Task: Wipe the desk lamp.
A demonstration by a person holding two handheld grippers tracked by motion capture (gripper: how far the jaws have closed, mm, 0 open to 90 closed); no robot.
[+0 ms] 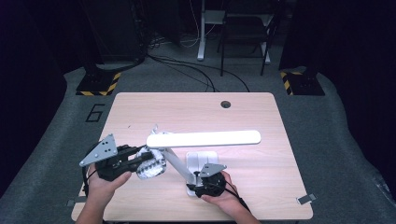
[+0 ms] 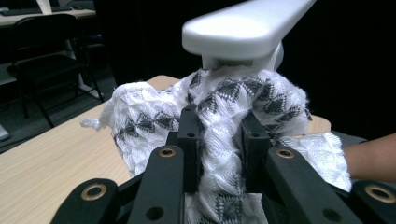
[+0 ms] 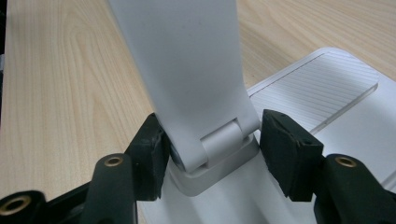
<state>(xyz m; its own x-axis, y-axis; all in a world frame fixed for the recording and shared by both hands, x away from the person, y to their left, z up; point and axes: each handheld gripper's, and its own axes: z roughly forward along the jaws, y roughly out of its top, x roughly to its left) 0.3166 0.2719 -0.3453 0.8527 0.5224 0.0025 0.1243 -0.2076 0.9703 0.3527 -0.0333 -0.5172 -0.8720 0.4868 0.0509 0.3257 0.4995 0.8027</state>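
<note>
A white desk lamp stands on the table, its long head [image 1: 203, 138] level above its flat base [image 1: 201, 158]. My left gripper [image 1: 140, 161] is shut on a white cloth [image 1: 150, 164] with a dark diamond pattern. The bunched cloth [image 2: 224, 102] rises between the jaws of the left gripper [image 2: 219, 135] and presses up under the near end of the lamp head [image 2: 243, 28]. My right gripper [image 1: 196, 179] sits at the base's front. Its jaws [image 3: 212, 140] clasp the foot of the lamp arm [image 3: 187, 65] at the hinge, above the ribbed base [image 3: 327, 93].
The wooden table [image 1: 140, 107] has a round cable hole [image 1: 226, 104] near its far edge. A forearm [image 2: 369, 158] shows at the right of the left gripper view. Beyond the table are a chair [image 1: 243, 28], cables and two striped stand feet [image 1: 98, 84] on the floor.
</note>
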